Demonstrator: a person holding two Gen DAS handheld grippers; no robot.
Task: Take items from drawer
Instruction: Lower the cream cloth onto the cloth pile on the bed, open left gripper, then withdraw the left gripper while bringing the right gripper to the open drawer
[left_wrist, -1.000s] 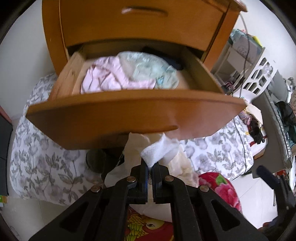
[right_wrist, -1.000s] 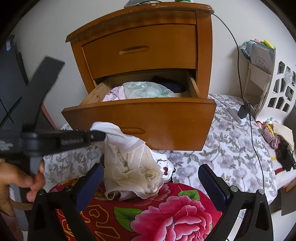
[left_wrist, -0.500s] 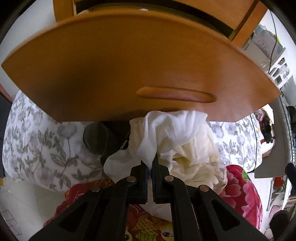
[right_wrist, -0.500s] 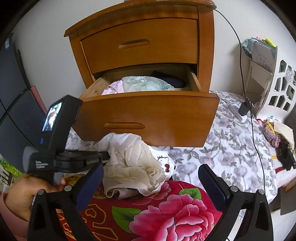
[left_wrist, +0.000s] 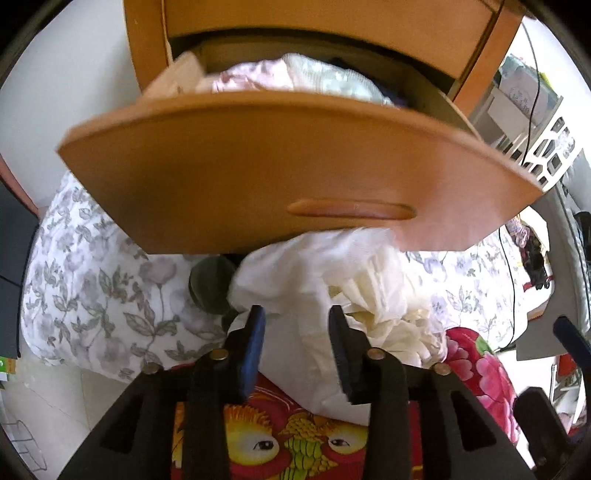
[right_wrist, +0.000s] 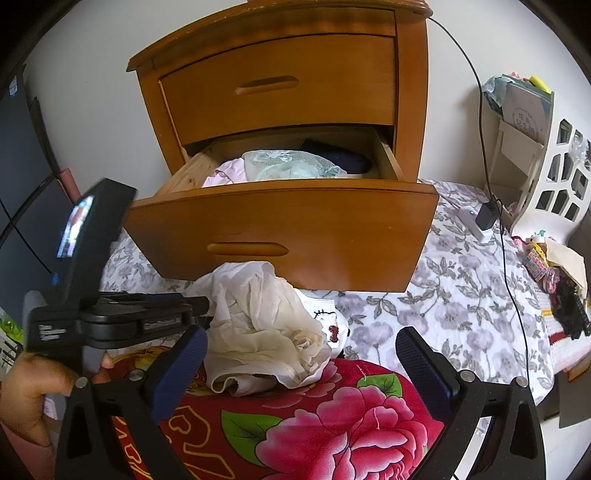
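Now left gripper jaws opening — cream garment between

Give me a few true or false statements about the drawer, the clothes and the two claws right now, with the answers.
1. The lower drawer is open with clothes inside. True.
2. The cream garment lies inside the drawer. False: it rests on the red floral blanket in front of the drawer.
3. The left claw is clamped shut. False: its jaws are opening, with the garment between them.
4. The right claw is open and empty. True.
5. The upper drawer is closed. True.
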